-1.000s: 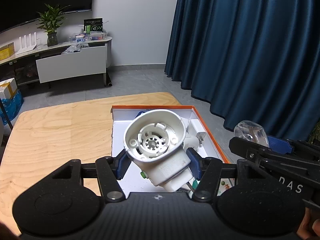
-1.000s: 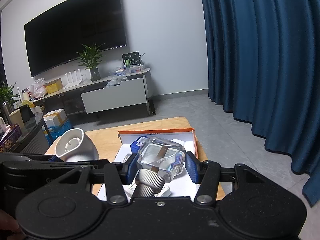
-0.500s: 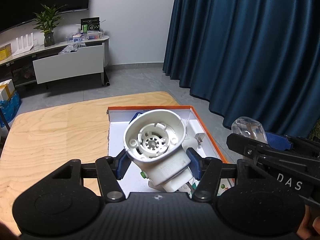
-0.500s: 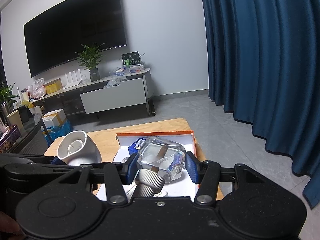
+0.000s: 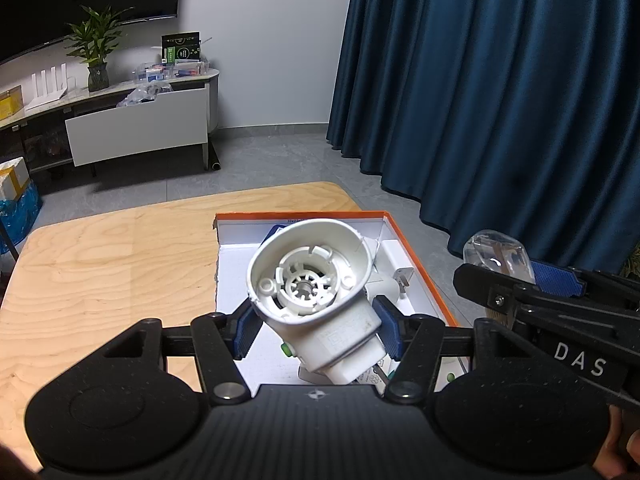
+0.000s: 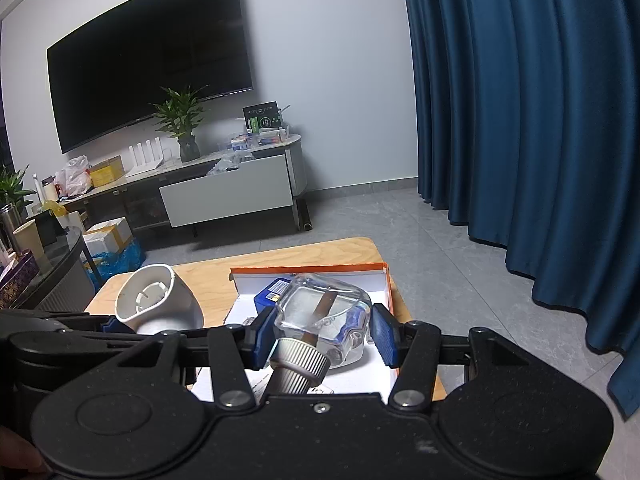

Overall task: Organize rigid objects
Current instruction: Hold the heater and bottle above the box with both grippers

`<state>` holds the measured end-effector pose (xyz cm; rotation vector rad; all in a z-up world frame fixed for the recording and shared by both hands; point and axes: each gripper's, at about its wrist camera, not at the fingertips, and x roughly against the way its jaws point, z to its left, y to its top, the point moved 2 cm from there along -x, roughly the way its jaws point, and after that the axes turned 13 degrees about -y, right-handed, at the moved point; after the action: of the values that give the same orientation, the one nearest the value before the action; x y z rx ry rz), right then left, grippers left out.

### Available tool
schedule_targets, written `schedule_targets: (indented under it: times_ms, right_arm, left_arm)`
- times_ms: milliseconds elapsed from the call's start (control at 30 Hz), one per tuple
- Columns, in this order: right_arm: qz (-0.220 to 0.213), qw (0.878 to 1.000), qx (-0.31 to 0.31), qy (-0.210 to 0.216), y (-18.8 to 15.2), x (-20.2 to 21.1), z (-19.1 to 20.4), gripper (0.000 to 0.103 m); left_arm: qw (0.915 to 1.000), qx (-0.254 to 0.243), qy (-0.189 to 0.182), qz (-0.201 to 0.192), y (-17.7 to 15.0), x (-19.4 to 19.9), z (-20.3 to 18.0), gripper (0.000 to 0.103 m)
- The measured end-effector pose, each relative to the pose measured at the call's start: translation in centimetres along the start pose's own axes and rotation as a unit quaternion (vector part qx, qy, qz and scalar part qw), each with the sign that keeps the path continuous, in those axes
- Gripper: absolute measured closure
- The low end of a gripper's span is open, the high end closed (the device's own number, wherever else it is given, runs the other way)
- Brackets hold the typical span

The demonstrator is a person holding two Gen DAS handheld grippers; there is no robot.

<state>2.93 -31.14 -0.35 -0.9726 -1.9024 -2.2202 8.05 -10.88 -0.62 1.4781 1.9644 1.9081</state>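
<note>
Left wrist view, left claw: your left claw (image 5: 316, 330) is pinching the white plastic housing (image 5: 316, 296) between its blue pads, gripping the squarish base.
Left wrist view, housing: it is sitting tilted in the grip, its flared open mouth facing up toward the camera, and it is hanging above the orange-rimmed box (image 5: 416, 252).
Left wrist view, box: it is resting on the wooden counter (image 5: 100, 264) near the right edge, white inside, with small items lying in it that you cannot make out clearly.
Left wrist view, right side: your right claw is showing at the frame's right edge, carrying the clear glass bottle (image 5: 498, 252).
Right wrist view, right claw: your right claw (image 6: 322, 334) is pinching the clear glass bottle (image 6: 324, 320), pads pressing on both sides, ribbed metal cap (image 6: 300, 364) pointing back at the camera.
Right wrist view, bottle: it is hovering over the box (image 6: 384, 280), above a blue packet (image 6: 270, 294) lying inside.
Right wrist view, left side: the housing (image 6: 156, 300) is showing beside the bottle, apart from it.
</note>
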Motion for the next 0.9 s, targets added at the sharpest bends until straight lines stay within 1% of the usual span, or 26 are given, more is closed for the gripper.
schedule_targets:
  times_ms: [900]
  right_arm:
    - [0.003, 1.000, 0.001, -0.003, -0.13, -1.05, 0.14, 0.041]
  left_arm:
    - [1.0000, 0.001, -0.003, 0.006, 0.48, -0.95, 0.50, 0.043]
